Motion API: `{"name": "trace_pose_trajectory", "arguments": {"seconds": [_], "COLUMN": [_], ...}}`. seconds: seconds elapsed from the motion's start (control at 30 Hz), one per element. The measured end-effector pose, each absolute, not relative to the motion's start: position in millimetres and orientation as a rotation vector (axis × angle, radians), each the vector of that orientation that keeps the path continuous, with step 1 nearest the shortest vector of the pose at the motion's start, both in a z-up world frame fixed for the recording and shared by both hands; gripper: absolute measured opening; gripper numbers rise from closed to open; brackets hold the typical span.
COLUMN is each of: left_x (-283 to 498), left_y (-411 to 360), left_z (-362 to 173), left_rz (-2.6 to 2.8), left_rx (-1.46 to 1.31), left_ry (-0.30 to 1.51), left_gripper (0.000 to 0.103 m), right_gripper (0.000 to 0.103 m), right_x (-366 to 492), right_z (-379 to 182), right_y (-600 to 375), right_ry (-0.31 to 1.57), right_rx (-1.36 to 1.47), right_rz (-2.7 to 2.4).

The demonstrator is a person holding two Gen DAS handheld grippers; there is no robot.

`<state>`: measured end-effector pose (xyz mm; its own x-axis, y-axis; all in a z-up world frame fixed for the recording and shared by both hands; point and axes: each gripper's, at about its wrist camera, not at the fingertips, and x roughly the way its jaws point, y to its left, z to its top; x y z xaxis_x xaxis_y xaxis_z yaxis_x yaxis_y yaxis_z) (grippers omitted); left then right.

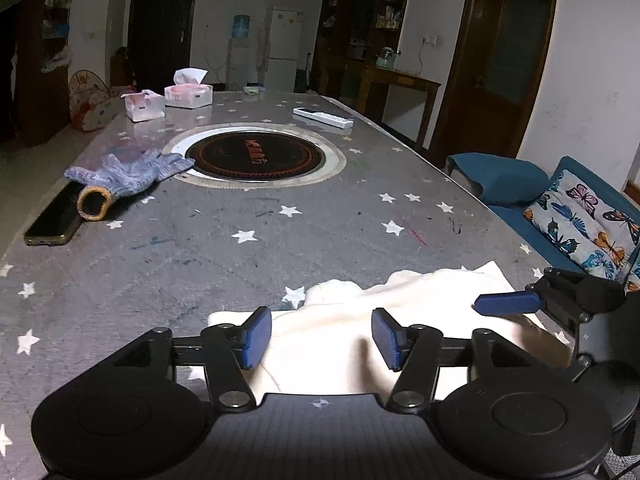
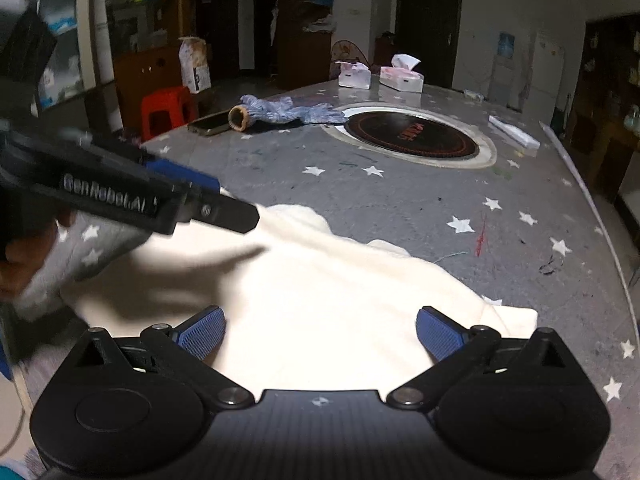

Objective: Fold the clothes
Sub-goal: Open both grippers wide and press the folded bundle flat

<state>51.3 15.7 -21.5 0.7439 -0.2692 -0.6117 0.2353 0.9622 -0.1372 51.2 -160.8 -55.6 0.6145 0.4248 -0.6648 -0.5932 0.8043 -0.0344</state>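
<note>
At the table's (image 1: 320, 216) near edge, I hold both grippers, left (image 1: 321, 338) and right (image 2: 320, 334), fingers spread, over the cream garment (image 2: 320, 292), ready to pinch a fold.

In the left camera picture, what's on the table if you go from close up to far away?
Left tool → white cloth → phone → glove → round cooktop → remote → tissue boxes.
</note>
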Motion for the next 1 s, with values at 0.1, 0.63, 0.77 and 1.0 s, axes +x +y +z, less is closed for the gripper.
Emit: {"name": "trace_pose_trajectory", "arguments": {"seconds": [0.1,0.63,0.77,1.0], "left_x": [47,24,19,11], "left_y": [18,60,75,89], "left_z": [-20,-20,-22,-26], "left_rz": [-0.257,-0.108,-0.064,-0.019], "left_rx": [-0.053,-0.132,-0.166,-0.19], "left_ry": [0.671,0.645,0.647,0.658], "left_gripper": [0.071,0.101,0.103,0.103], "right_gripper": [0.103,0.103,0.103,0.103], "right_x": [46,21,14,8], "right_z": [-61,-49,-50,-54], "right_y": [-159,-137,-125,-113], "right_ry": [0.672,0.563,0.529,0.515], "right_rx": [-0.281,-0.379,-0.407,-0.445], "right_rz": [0.586,0.594,0.615,0.627]}}
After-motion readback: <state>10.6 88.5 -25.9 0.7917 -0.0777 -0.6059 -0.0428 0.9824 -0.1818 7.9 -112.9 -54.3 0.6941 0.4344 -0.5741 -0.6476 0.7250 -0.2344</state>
